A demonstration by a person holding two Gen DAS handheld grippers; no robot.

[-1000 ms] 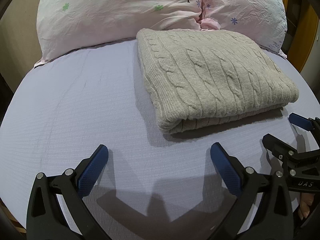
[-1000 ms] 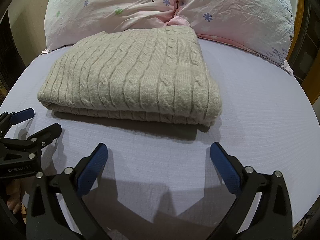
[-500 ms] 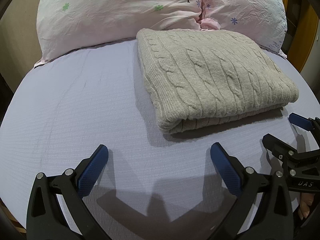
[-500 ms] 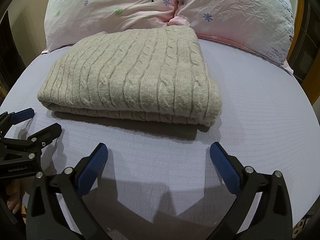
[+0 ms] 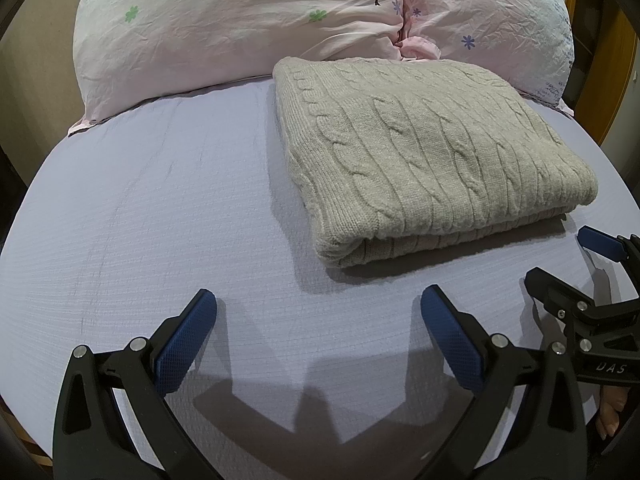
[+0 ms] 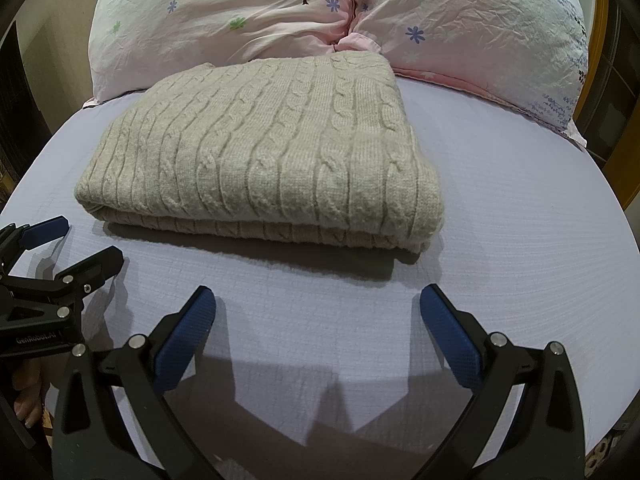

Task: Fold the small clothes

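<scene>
A beige cable-knit sweater [image 5: 432, 160] lies folded into a thick rectangle on the lilac bed sheet [image 5: 160, 208], its far edge against the pillows. It also shows in the right wrist view [image 6: 272, 160]. My left gripper [image 5: 318, 312] is open and empty, on the near side of the sweater's left corner and apart from it. My right gripper [image 6: 318, 312] is open and empty, on the near side of the sweater's right corner. Each gripper shows at the edge of the other's view: the right gripper [image 5: 560, 260] and the left gripper [image 6: 80, 244].
Two pink flowered pillows [image 5: 248, 28] lie across the head of the bed, also in the right wrist view [image 6: 460, 28]. A wooden bed frame [image 5: 616, 64] stands at the right edge. The sheet [image 6: 520, 220] runs bare beside the sweater.
</scene>
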